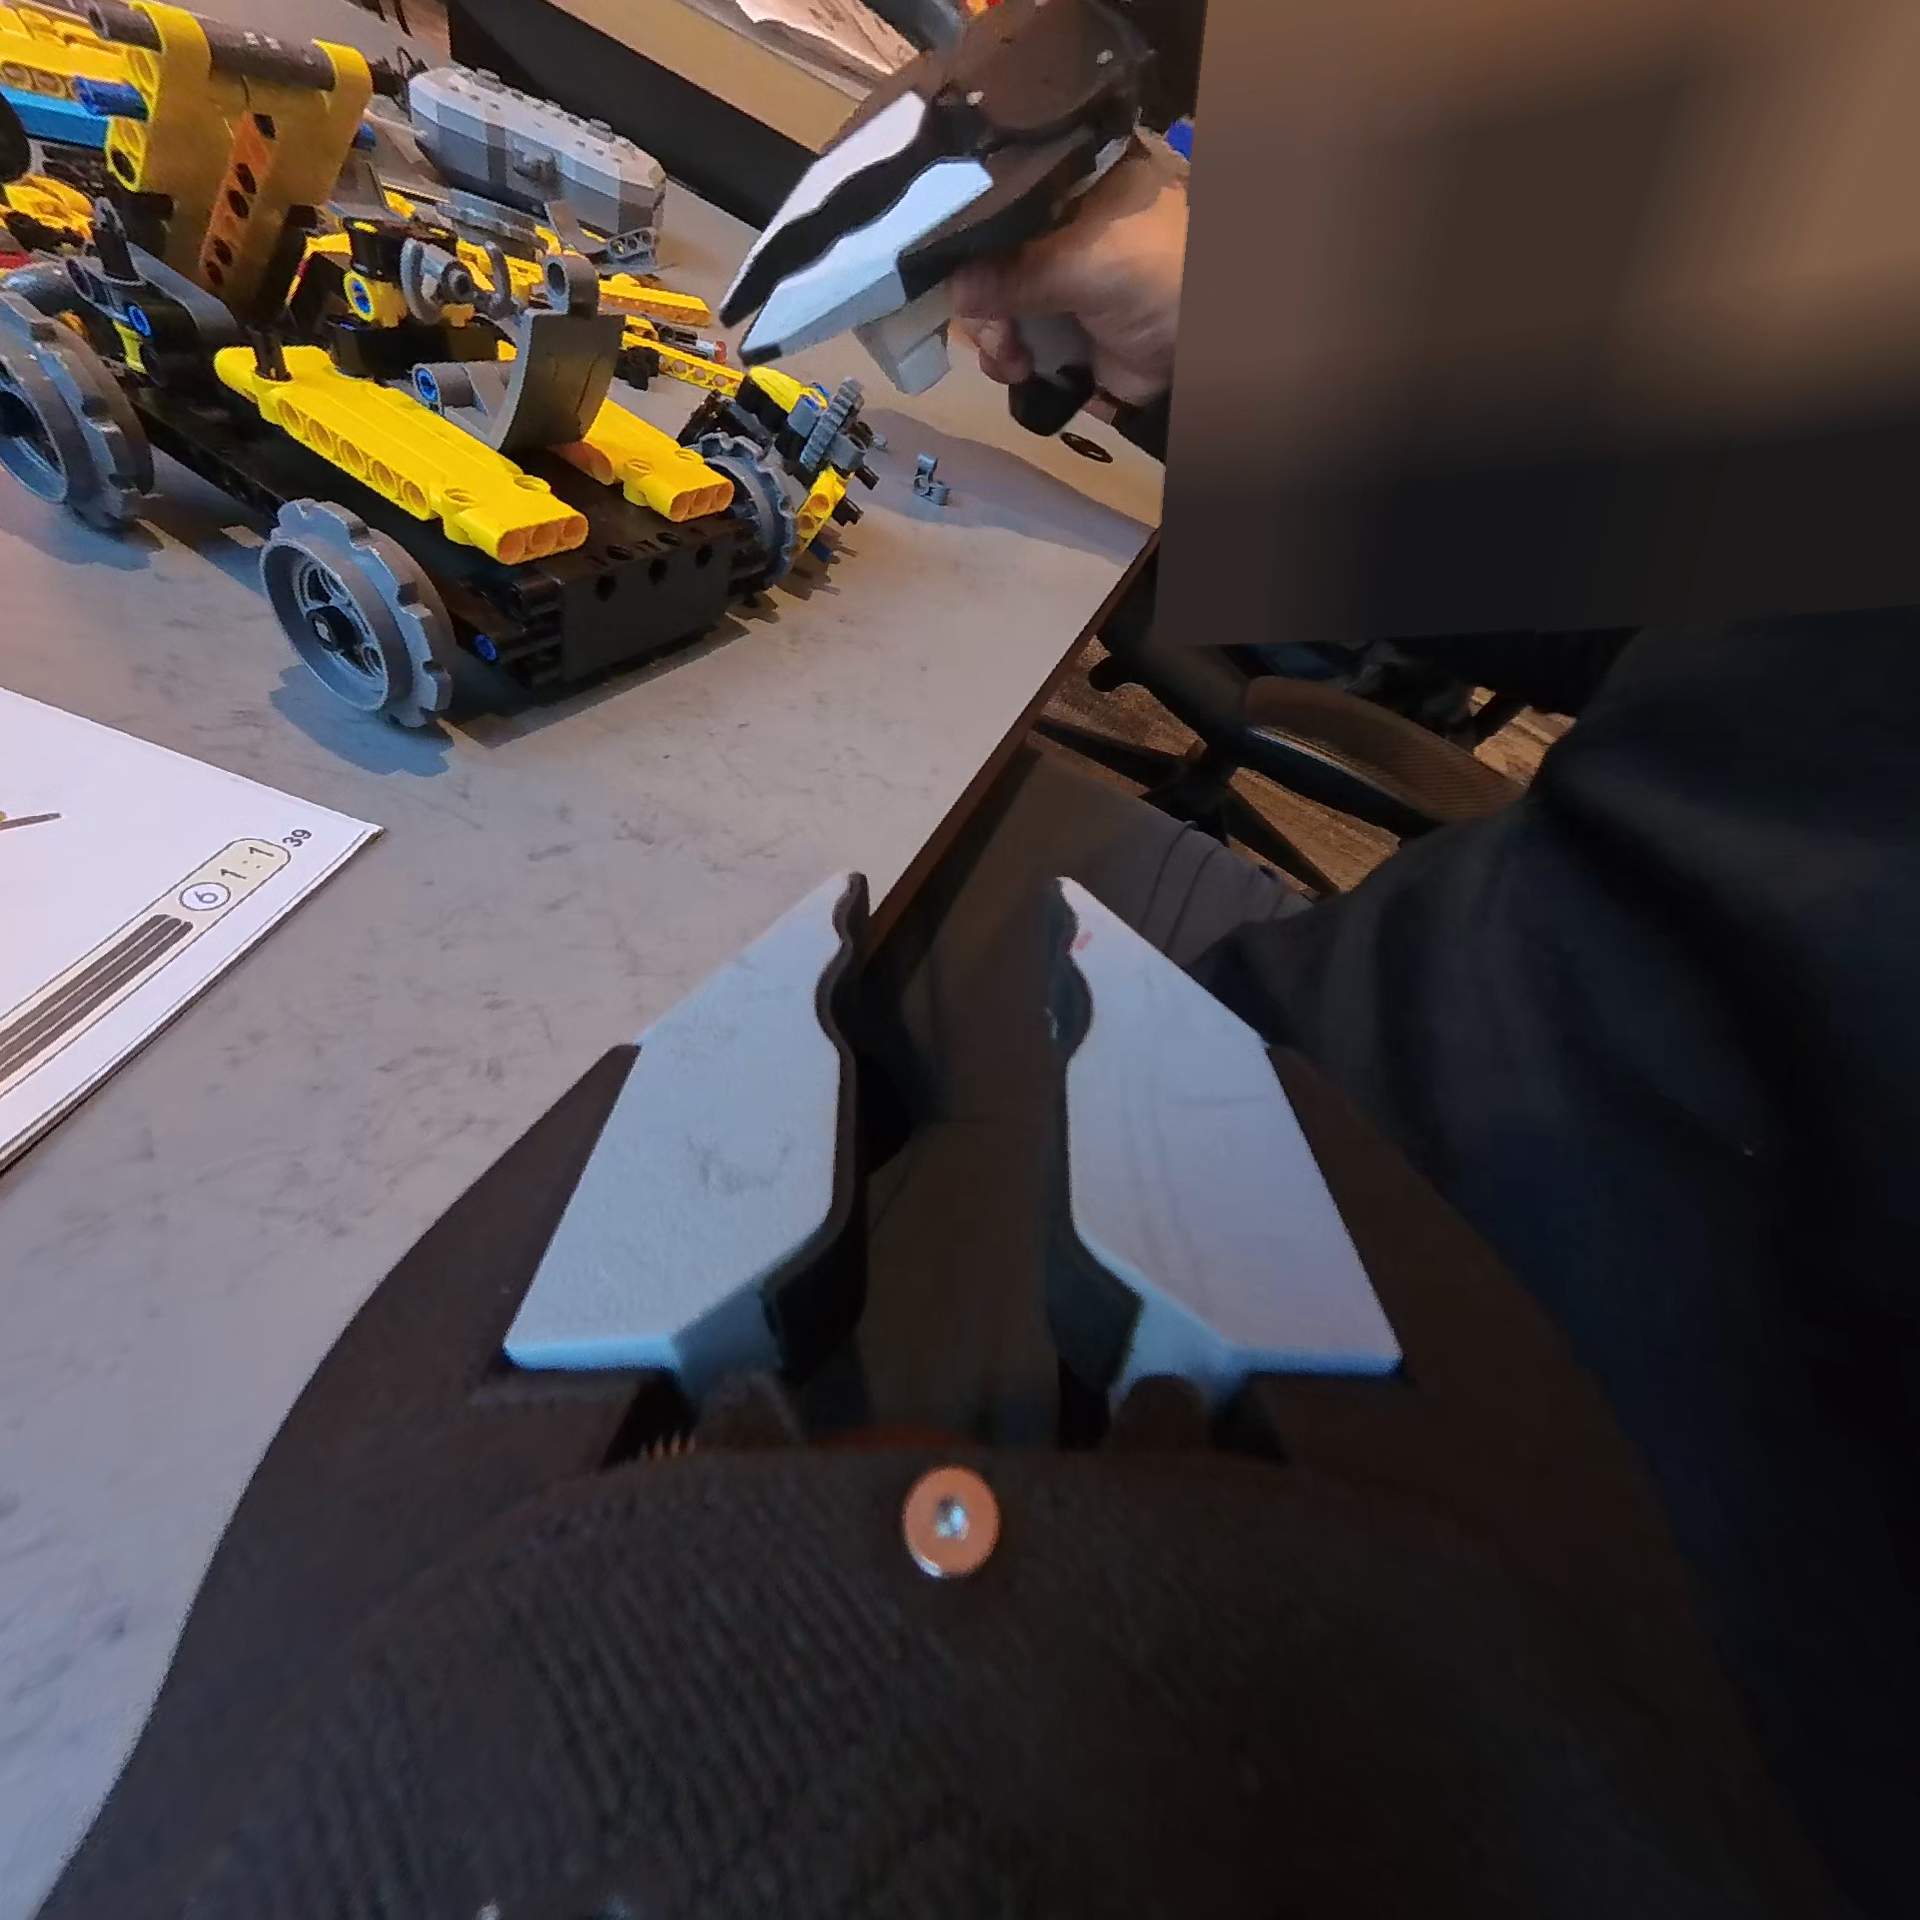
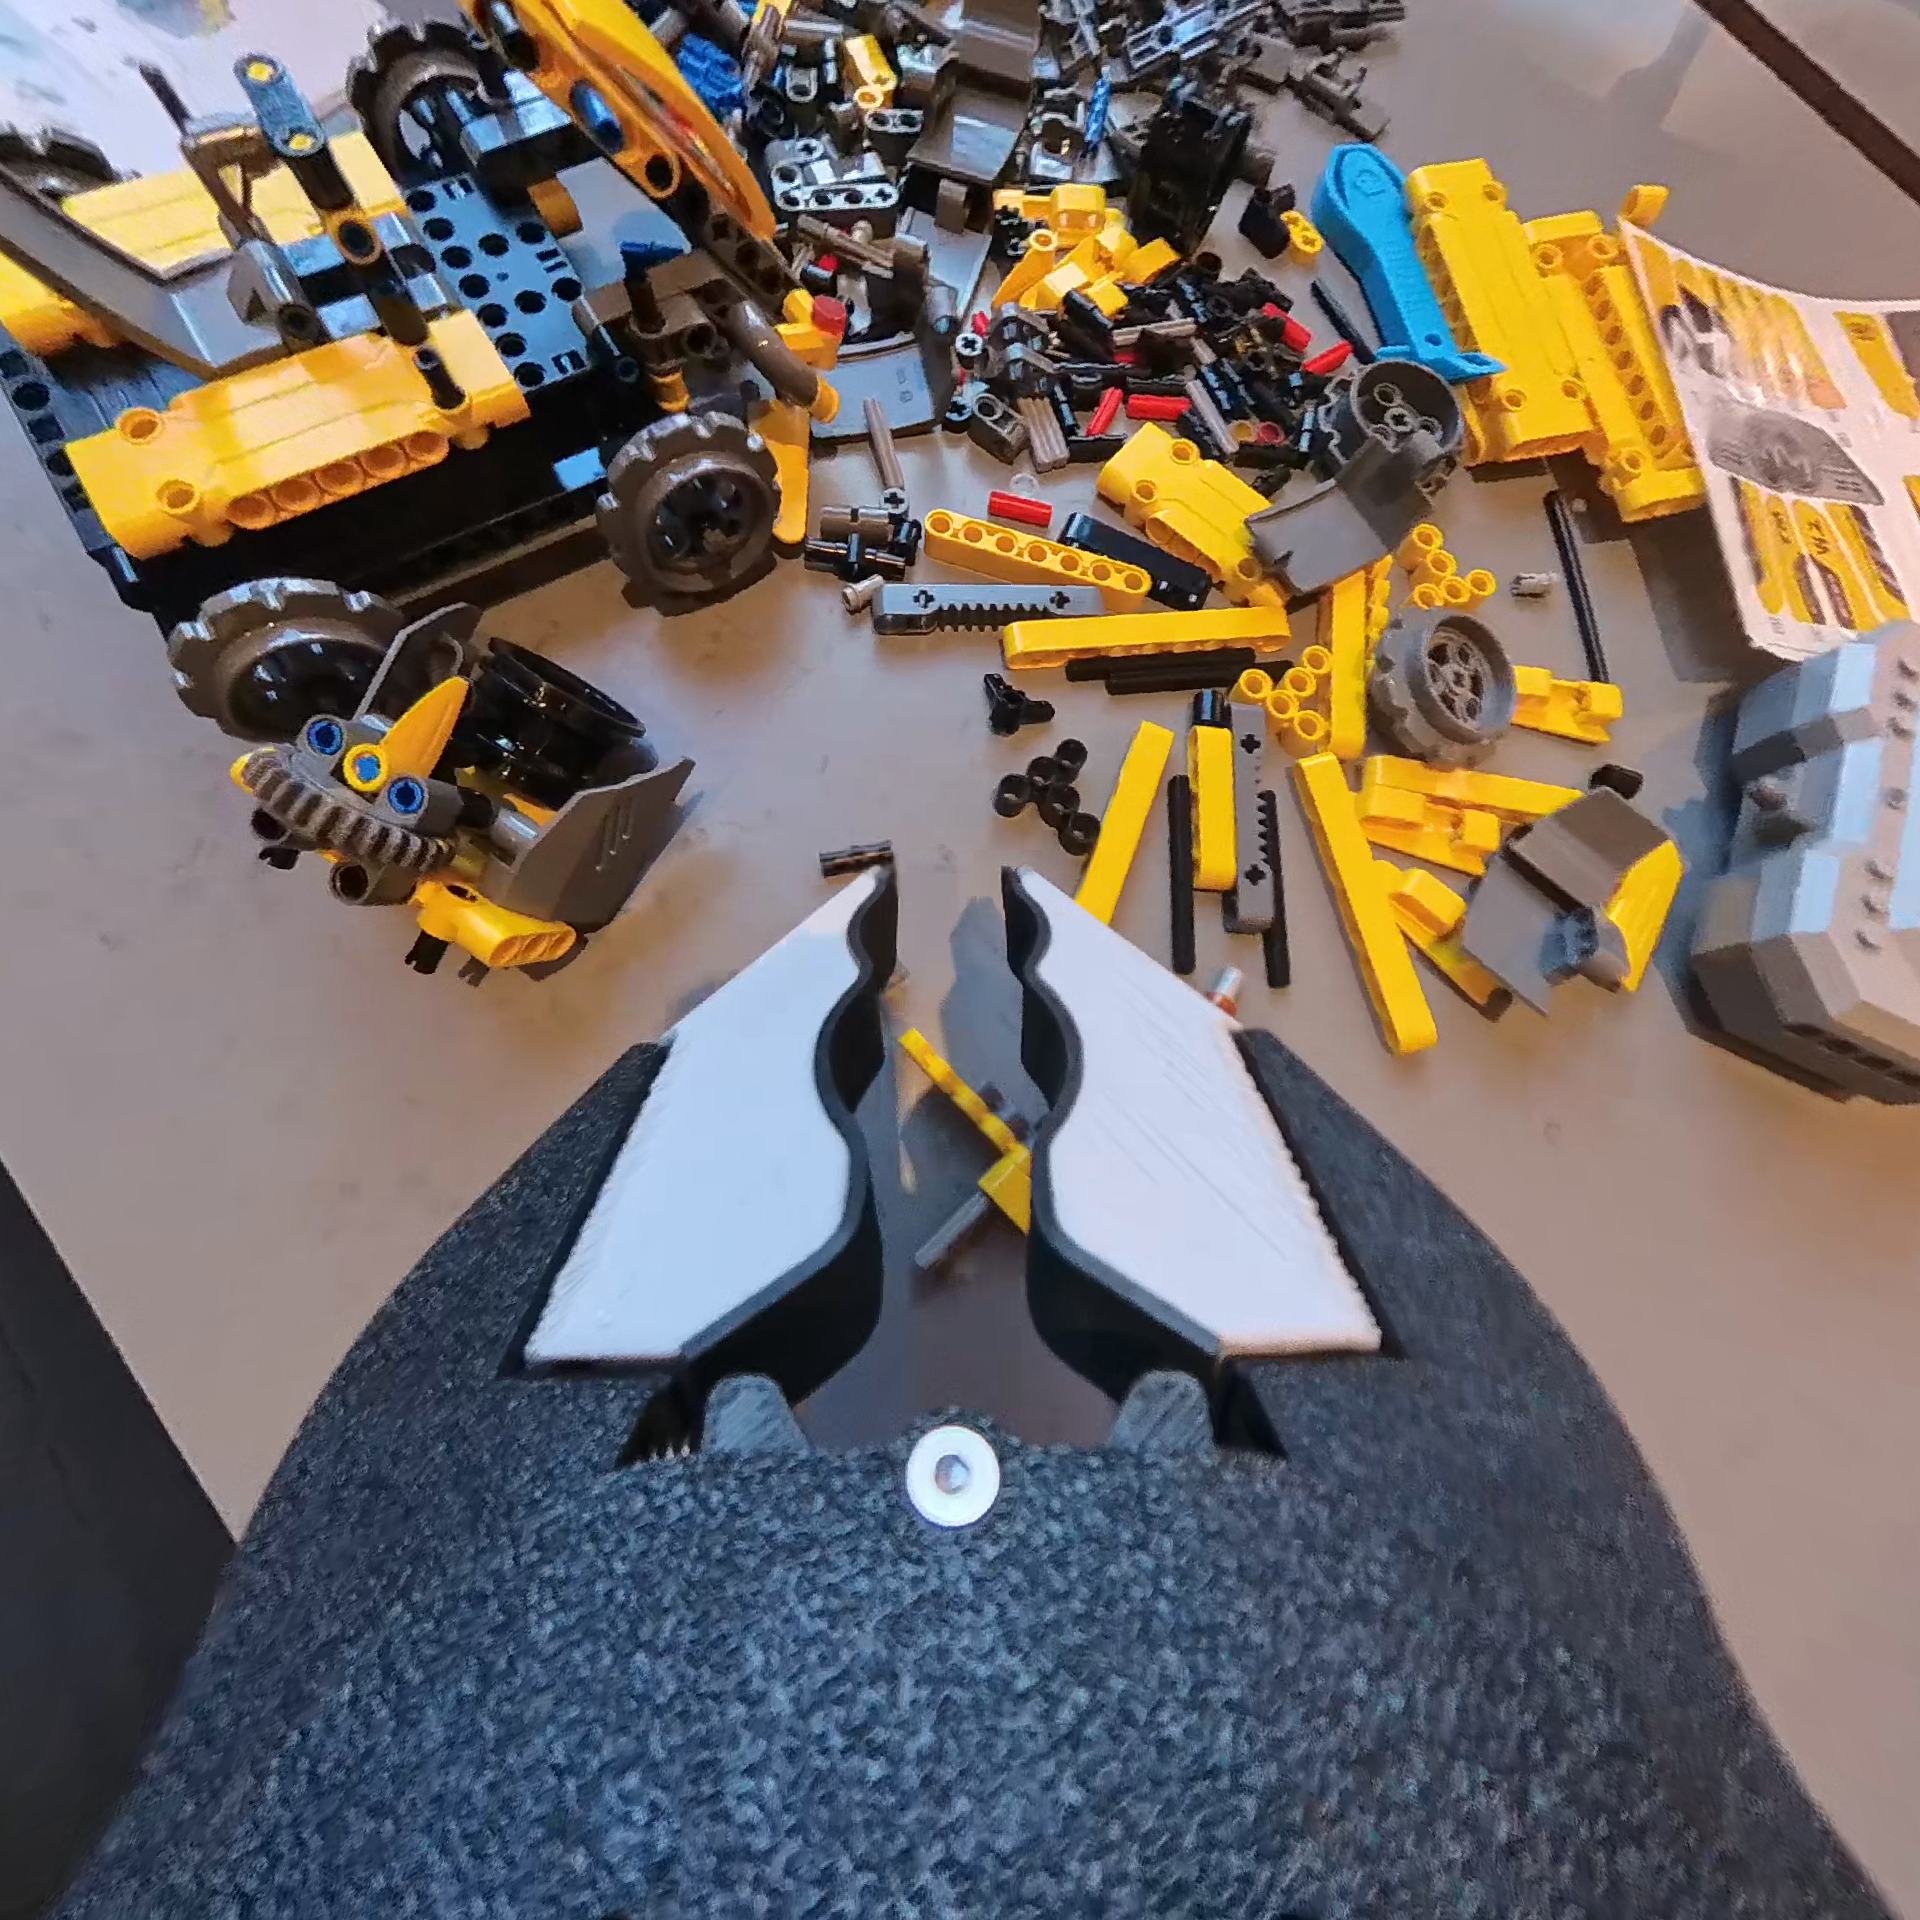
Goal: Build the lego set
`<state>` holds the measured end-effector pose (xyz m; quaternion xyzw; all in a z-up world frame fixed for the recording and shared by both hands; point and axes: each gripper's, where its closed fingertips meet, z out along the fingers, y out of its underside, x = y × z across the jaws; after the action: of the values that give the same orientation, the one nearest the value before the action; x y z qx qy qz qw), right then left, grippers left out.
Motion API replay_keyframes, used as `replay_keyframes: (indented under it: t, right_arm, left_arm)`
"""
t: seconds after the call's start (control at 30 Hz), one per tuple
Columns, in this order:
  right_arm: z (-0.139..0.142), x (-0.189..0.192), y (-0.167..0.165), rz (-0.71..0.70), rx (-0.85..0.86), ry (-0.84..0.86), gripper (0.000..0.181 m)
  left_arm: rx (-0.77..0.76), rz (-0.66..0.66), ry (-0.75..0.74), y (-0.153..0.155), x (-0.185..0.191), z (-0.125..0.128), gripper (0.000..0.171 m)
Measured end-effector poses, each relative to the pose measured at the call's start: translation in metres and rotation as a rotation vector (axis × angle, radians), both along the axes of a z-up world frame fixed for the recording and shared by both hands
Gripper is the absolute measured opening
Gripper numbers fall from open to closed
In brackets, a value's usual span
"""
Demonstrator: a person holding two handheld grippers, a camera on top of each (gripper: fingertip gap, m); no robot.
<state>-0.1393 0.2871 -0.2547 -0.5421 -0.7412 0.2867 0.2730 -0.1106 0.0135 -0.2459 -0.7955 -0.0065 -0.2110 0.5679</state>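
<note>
— Grippers first?

— Two. Left gripper [image 1: 956,904] poised over the table [image 1: 644,831] edge, fingers apart, nothing between them. Right gripper [image 2: 945,883] above the parts, fingers also parted by a narrow gap; gripped by a hand [image 1: 1081,281] in the left wrist view.

— Anything in that gap?

— One small yellow-and-grey piece [image 2: 982,1138], seen between the fingers, close against the right one. Cannot tell whether touching it or lying on the table below. Not clamped.

— Counts?

— One half-built yellow-and-black vehicle [image 2: 312,447], far left. Three of its grey wheels visible from the left wrist. One loose grey wheel [image 2: 1444,675] to the right, one black rim [image 2: 551,717] near the vehicle. Two toothed racks [image 2: 987,608]. One blue tool [image 2: 1392,281], far right. One grey box [image 2: 1818,862] at the right. One sticker sheet [image 2: 1787,436], one open booklet [image 1: 156,894]. Loose pile [image 2: 1143,312] too dense to count.

— Edges, room?

— Table edge running diagonally right past the left fingertips; dark drop beyond. Another edge at near left in the right wrist view. Bare surface between booklet and vehicle, and along the near-left side beside the right gripper. Crowded far and right.
</note>
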Motion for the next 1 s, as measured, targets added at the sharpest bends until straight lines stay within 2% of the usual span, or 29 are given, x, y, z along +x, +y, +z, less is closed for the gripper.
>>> replay_keyframes:
  t: [0.2,0.4,0.5,0.7,0.9,1.0]
  right_arm:
    - [-0.011,-0.005,-0.017,0.130,0.039,-0.071,0.020]
    - [-0.024,-0.008,-0.020,0.181,0.004,-0.156,0.021]
    - [-0.024,-0.008,-0.023,0.209,-0.009,-0.156,0.004]
    - [-0.021,-0.003,-0.024,0.209,-0.011,-0.138,0.004]
    - [0.000,0.001,-0.023,0.178,-0.112,-0.066,0.002]
    - [0.002,0.007,-0.017,0.153,-0.117,-0.064,0.008]
  left_arm:
    - [-0.010,0.000,0.003,0.001,0.000,-0.002,0.032]
    - [-0.016,-0.010,0.003,0.001,0.002,-0.004,0.033]
    - [-0.018,-0.013,0.006,0.002,0.002,-0.004,0.033]
    - [-0.031,-0.020,0.019,0.004,0.004,-0.008,0.033]
    - [-0.042,-0.028,0.053,0.005,0.009,-0.010,0.033]
    - [-0.052,-0.030,0.070,0.005,0.010,-0.013,0.033]
